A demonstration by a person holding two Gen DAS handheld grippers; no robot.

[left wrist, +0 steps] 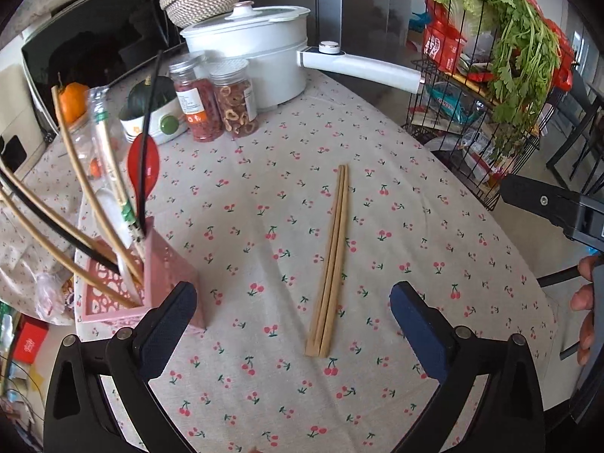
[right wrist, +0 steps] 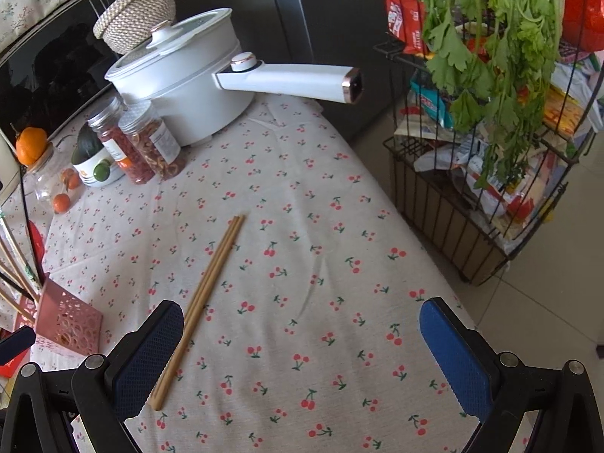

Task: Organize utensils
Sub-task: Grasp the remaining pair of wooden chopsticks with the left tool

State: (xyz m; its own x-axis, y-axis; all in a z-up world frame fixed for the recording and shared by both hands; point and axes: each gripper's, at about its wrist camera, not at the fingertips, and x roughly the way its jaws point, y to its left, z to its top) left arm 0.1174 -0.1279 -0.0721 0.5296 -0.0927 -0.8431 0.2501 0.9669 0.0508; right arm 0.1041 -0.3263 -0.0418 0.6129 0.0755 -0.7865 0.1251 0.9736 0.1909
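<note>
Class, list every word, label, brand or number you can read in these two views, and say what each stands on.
No text can be read with certainty.
Jar labels: print too small.
Red bag in the wire rack: white characters, blurred.
Red box left of the table: pale mark, unreadable.
Snack packets in the rack: lettering blurred.

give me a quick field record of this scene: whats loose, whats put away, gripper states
loose utensil: pair of wooden chopsticks lying side by side on the cherry-print tablecloth
put away: chopsticks and a red spoon standing in the pink holder
left gripper: jaws open, nothing held, chopsticks lie between them
right gripper: jaws open, nothing held
background: white pot, two jars
</note>
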